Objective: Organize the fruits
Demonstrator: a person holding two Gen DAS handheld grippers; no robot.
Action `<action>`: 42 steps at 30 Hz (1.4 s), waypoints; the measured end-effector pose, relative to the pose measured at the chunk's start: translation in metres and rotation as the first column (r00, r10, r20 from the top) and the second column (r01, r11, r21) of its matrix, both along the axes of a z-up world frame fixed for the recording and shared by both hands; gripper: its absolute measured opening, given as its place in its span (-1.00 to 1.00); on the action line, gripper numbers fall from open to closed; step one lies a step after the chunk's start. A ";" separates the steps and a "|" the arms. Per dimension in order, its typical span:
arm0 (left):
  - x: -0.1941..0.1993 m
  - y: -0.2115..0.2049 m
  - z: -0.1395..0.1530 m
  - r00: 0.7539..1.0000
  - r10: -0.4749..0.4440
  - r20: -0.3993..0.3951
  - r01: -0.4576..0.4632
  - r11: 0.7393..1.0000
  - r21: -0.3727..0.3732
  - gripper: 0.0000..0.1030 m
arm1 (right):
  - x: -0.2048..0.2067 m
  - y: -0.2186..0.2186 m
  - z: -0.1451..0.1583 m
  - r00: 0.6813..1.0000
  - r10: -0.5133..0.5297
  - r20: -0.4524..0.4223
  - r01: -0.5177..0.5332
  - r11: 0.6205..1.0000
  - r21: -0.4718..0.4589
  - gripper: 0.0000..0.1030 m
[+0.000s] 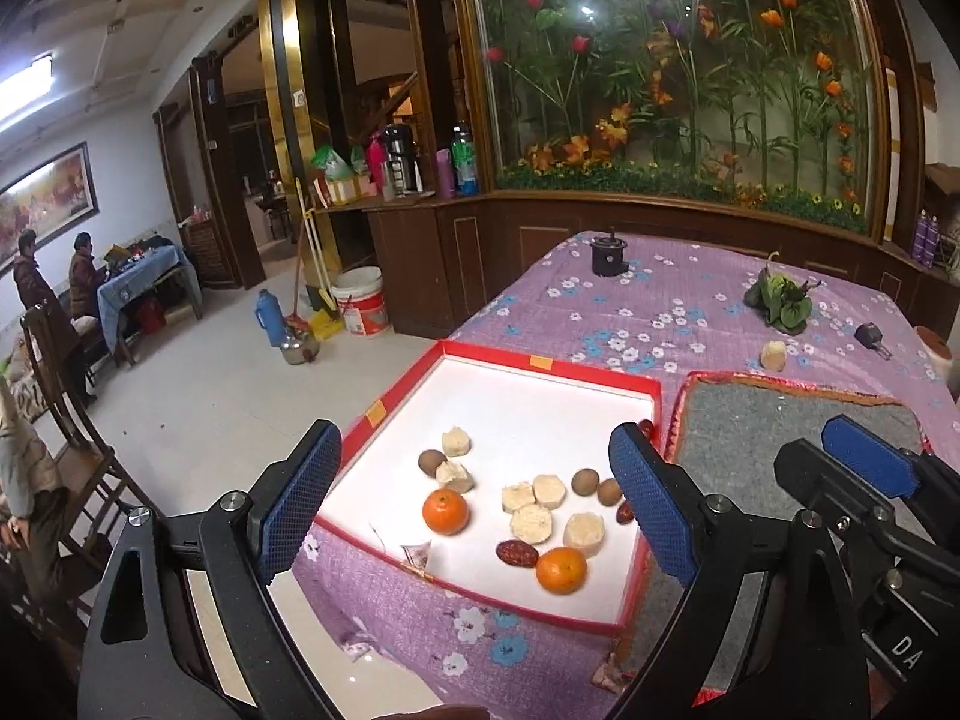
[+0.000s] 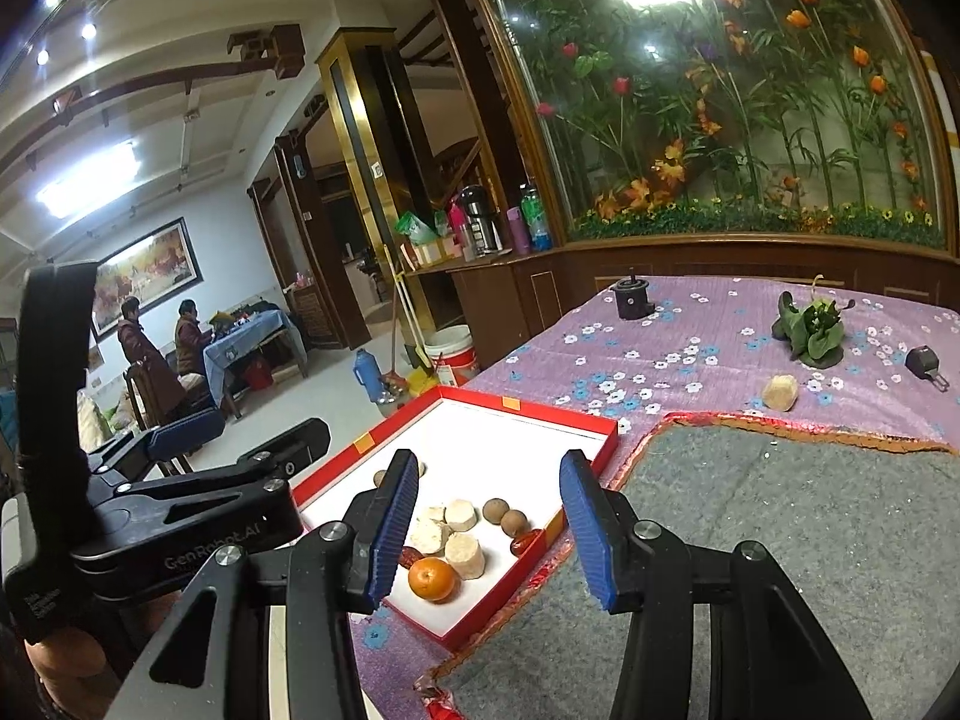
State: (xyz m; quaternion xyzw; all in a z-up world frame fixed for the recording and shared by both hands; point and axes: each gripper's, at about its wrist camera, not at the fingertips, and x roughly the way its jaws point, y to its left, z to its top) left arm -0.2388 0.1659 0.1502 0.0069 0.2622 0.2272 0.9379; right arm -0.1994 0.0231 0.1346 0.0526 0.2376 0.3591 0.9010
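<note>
Both tilted down, jaws wide, nothing held: left gripper (image 1: pixel 474 501) over red box (image 1: pixel 543 363), right gripper (image 2: pixel 489 531) alongside.

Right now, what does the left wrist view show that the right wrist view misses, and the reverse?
Only the left wrist view shows both tangerines: the second tangerine and the paper cup are hidden in the right view. Only the right wrist view shows the left gripper from the side. Both share the red box, the near tangerine, the pale piece on the cloth and the grey mat. The right gripper is open and empty.
</note>
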 end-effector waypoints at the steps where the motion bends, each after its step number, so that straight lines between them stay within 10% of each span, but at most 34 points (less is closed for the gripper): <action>1: 0.000 0.000 0.000 1.000 0.011 0.003 -0.011 1.000 0.012 0.77 | 0.001 0.001 0.000 1.000 0.002 0.000 -0.002 1.000 -0.002 -0.08; 13: 0.006 0.026 -0.005 0.991 0.132 0.013 -0.132 0.991 0.010 0.77 | 0.010 0.021 -0.006 1.000 0.021 0.006 -0.021 0.999 -0.039 -0.08; 42: 0.005 0.045 -0.008 0.996 0.074 0.043 -0.073 0.997 -0.016 0.77 | 0.024 0.059 -0.021 0.998 0.051 -0.022 -0.053 0.995 -0.083 -0.08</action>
